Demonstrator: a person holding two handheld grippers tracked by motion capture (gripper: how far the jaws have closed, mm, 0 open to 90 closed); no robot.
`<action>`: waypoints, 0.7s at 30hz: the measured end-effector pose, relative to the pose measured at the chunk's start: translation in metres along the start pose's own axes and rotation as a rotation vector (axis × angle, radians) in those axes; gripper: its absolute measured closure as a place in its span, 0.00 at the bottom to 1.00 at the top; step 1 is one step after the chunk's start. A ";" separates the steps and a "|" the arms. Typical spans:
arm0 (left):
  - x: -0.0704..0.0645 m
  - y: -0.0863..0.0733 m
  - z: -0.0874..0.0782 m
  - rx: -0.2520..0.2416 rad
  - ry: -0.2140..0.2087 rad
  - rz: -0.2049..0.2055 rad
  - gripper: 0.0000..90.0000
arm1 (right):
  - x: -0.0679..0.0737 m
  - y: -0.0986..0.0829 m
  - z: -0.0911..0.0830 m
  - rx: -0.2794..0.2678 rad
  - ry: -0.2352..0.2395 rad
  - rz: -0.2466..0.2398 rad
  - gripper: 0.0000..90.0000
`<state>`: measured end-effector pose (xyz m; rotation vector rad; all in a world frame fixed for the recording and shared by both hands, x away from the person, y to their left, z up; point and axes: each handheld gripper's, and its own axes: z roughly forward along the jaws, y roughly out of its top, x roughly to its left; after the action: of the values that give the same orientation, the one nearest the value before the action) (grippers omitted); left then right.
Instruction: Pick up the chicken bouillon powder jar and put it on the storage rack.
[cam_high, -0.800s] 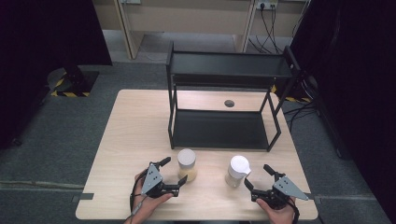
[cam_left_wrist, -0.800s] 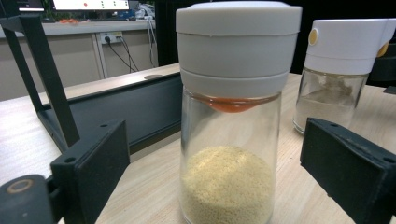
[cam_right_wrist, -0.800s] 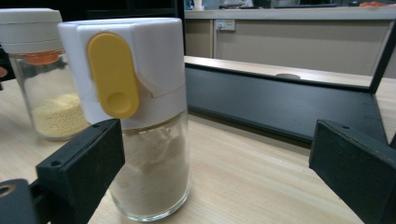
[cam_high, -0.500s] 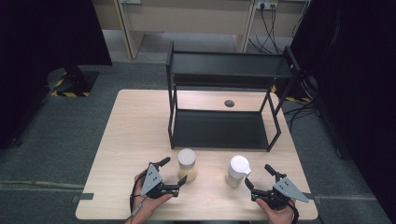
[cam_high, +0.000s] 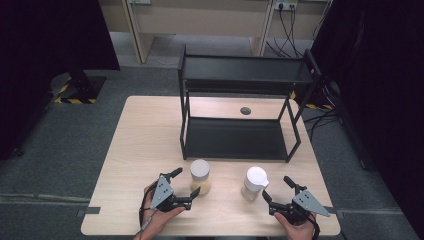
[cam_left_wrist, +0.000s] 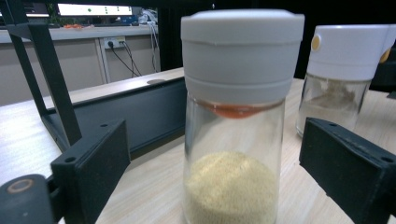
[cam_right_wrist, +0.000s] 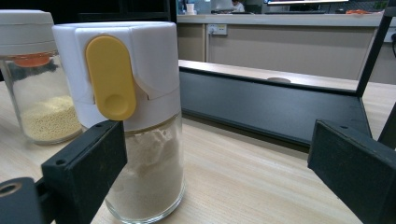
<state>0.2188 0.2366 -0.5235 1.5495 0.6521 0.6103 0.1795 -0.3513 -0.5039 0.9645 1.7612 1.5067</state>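
Note:
A glass jar (cam_high: 200, 176) with a pale grey lid, part full of yellow grains, stands near the table's front. My left gripper (cam_high: 186, 181) is open with its jaws on either side of the jar, not touching it. In the left gripper view the jar (cam_left_wrist: 236, 140) stands in the middle of my left gripper (cam_left_wrist: 215, 158). To its right is a glass shaker (cam_high: 254, 183) with a white lid and white powder. My right gripper (cam_high: 276, 187) is open just beside it. The right gripper view shows the shaker (cam_right_wrist: 135, 116), with its yellow tab, behind the left jaw of my right gripper (cam_right_wrist: 219, 158).
A black two-tier rack (cam_high: 240, 120) stands on the wooden table (cam_high: 145, 145) behind both containers; its lower shelf (cam_right_wrist: 261, 107) is bare. A round grommet (cam_high: 245, 110) sits in the tabletop behind the rack. Grey floor surrounds the table.

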 end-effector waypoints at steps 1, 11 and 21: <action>0.000 0.000 0.000 -0.008 -0.002 -0.005 0.09 | 0.000 0.000 0.000 0.000 0.000 0.000 0.05; 0.003 0.011 0.008 -0.051 -0.031 0.005 0.14 | 0.000 0.000 0.000 0.002 -0.003 0.000 0.05; 0.001 0.024 0.020 -0.065 -0.049 0.030 0.20 | 0.001 0.000 0.000 0.001 -0.004 0.000 0.05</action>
<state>0.2348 0.2216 -0.5014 1.5113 0.5672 0.6086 0.1793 -0.3507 -0.5037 0.9678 1.7598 1.5033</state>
